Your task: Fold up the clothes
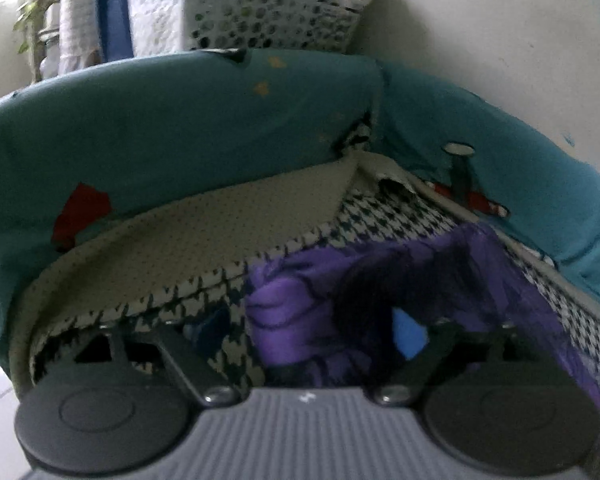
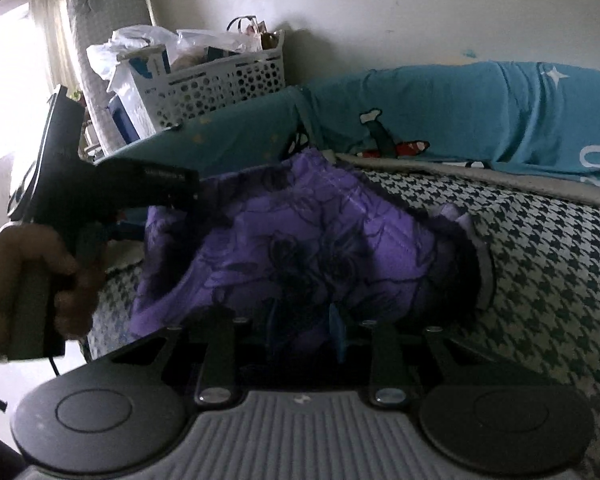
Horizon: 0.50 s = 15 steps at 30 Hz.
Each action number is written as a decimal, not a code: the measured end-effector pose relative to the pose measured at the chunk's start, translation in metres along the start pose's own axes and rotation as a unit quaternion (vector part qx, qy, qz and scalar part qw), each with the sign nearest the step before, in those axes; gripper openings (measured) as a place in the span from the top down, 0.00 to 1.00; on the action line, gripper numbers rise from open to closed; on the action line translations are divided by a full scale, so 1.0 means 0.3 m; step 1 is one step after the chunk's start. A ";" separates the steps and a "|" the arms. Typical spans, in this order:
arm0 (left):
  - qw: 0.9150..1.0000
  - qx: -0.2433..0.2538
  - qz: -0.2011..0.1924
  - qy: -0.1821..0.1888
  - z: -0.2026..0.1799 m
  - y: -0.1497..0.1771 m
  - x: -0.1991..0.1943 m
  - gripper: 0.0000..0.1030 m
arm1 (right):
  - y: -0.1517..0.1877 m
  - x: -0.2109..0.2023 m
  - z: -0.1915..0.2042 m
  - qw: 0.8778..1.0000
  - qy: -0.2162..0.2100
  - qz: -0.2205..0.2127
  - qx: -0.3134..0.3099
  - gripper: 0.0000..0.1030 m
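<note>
A purple garment with a dark flower print (image 2: 320,232) lies bunched on a houndstooth-covered couch seat (image 2: 548,264). My right gripper (image 2: 306,330) is shut on its near edge, and the cloth rises in a hump beyond the fingers. In the left wrist view the same purple garment (image 1: 480,280) spreads to the right. My left gripper (image 1: 310,334) stands open wide over it; cloth lies between the fingers, with the blue pads (image 1: 410,332) apart from it. At the left of the right wrist view, a hand (image 2: 28,272) holds the left gripper's handle by the garment's far edge.
Teal printed cushions (image 1: 180,120) back the seat along the wall. A corner of the houndstooth cover is turned back, showing its beige dotted underside (image 1: 220,232). A white perforated basket (image 2: 220,84) full of bags stands behind the couch, with a plant (image 1: 32,12) near the window.
</note>
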<state>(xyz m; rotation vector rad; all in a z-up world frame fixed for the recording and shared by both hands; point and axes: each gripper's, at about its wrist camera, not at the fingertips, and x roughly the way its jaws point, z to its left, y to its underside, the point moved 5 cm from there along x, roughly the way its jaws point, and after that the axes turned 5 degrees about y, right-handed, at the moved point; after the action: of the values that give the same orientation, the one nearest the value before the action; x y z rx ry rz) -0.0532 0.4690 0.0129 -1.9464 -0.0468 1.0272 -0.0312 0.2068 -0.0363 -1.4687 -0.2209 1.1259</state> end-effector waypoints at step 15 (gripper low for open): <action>0.999 -0.040 0.009 0.010 0.064 -0.012 0.053 0.00 | 0.018 0.020 -0.042 1.000 0.009 0.022 0.009 0.78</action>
<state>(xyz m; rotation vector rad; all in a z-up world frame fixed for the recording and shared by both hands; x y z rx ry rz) -0.0546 0.4911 0.0007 -2.0325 -0.0596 1.0311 -0.0215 0.2012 -0.0462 -1.4738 -0.1659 1.1463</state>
